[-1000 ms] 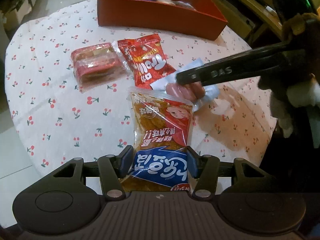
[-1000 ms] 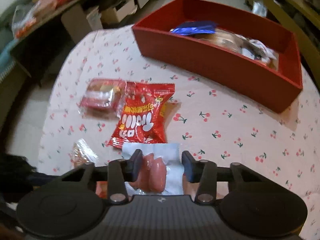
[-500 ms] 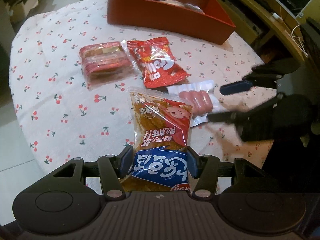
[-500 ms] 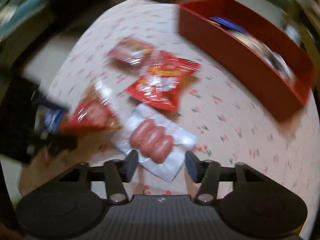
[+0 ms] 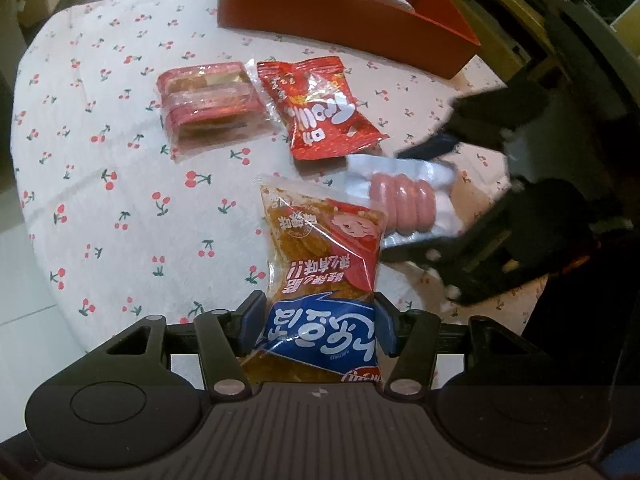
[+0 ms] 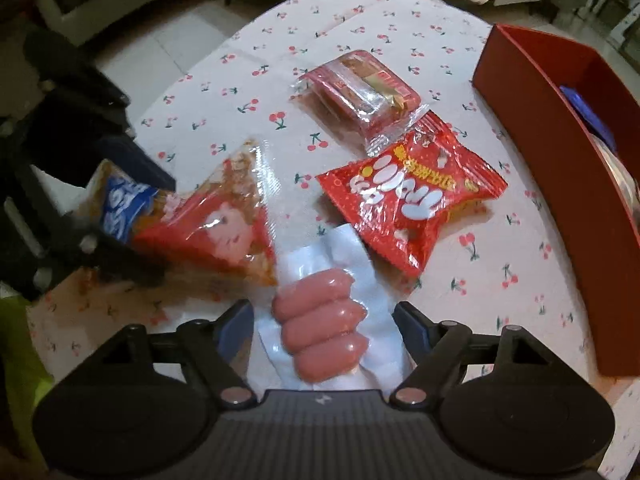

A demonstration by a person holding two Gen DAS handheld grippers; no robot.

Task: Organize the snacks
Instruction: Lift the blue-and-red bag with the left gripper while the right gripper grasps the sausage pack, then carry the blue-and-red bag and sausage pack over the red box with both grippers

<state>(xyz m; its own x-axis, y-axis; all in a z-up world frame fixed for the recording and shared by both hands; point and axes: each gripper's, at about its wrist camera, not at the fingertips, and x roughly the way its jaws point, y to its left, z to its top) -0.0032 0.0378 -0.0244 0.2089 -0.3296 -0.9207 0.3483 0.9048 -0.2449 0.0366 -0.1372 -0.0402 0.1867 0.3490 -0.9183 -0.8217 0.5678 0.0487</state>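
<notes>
The right gripper (image 6: 323,320), jaws just opened, straddled the soft, slippery sausage pack (image 6: 322,328) beside the spicy-strip bag (image 5: 320,280), which the left gripper (image 5: 320,326) clamped; its flat film edges looked easiest to pinch.

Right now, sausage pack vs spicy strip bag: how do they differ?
1. Grip: the spicy strip bag is clamped in the left gripper; the sausage pack lies between the right gripper's jaws, which have just been opening and do not press it.
2. Look: the bag is printed red and blue over brown strips; the pack is plain white film over three pink sausages.
3. Size: the bag looks larger.
Shared: both are sealed and outside the red box.
</notes>
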